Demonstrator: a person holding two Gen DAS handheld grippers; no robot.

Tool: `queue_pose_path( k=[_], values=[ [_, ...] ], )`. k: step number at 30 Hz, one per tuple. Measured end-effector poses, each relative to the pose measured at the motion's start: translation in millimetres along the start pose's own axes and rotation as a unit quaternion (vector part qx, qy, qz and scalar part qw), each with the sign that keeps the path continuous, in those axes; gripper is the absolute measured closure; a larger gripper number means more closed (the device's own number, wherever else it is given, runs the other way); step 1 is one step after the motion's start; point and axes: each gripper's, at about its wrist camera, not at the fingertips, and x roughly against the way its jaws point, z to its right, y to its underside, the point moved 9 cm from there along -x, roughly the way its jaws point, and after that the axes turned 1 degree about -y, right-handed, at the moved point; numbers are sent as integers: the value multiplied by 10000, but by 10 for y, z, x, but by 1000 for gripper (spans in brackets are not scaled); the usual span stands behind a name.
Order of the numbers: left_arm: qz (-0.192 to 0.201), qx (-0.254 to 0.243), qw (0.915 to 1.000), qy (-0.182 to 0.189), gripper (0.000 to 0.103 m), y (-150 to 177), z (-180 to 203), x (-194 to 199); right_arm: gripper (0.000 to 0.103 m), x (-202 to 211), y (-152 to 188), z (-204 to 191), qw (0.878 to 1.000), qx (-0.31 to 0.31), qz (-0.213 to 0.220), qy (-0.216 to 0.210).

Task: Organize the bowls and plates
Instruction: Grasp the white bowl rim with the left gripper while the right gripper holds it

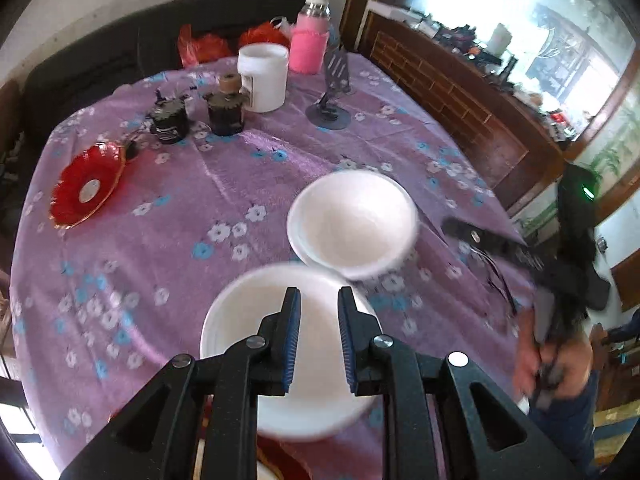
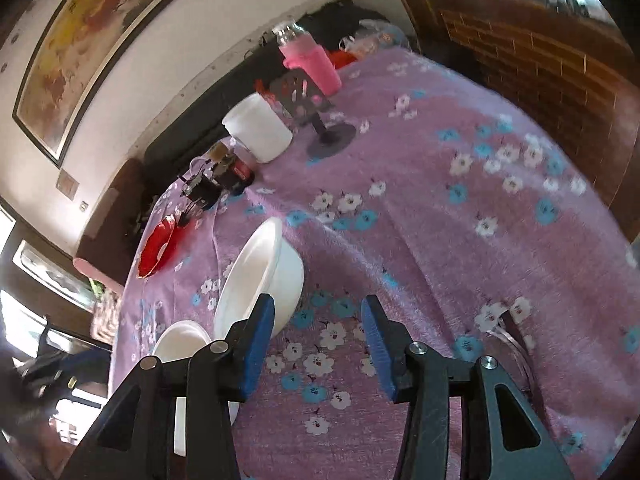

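Two white bowls stand on the purple flowered tablecloth [image 1: 200, 184]. The near white bowl [image 1: 248, 320] lies blurred right under my left gripper [image 1: 320, 292], whose jaws stand almost together with only a thin slit and nothing clamped. The far white bowl [image 1: 352, 220] seems to rest on a second white dish whose rim shows at its lower left. The black, blurred right gripper [image 1: 472, 234] points at it from the right, held by a hand [image 1: 556, 360]. In the right wrist view the right gripper [image 2: 318, 304] is open over bare cloth. The far bowl [image 2: 256, 280] is just left of its left finger.
A red glass plate [image 1: 86, 186] lies at the left. At the back stand two dark jars [image 1: 226, 114], a white tub [image 1: 262, 76], a pink bottle [image 1: 310, 40] and a dark stand [image 1: 332, 96]. A thin cable [image 1: 496, 276] lies at the right. A wooden cabinet [image 1: 460, 100] borders the table.
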Motion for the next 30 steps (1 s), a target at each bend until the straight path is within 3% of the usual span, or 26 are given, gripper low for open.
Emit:
queue_pose_path(
  k=[9,17,21,22,30],
  values=[
    [-450,201,9987,-134,86,-363,-34,-693,68,-215,-72,55,9998,-192,-103,-40],
    [-812,331,9960,-161,86,-411,-82,-1082,71,-466,-55,85,9992,-227,-318,-37],
    [-921,344,9950,-178,88,-388,-78,-1221,89,-578,-2,112,9987,-238,-445,10],
    [-932,323,9949,-189,92,-385,-68,-1246,91,-592,4,105,9987,-225,-454,4],
    [-672,109,9974,-236,92,-407,73,-1109,93,-468,-7,103,9993,-59,-260,255]
  ],
)
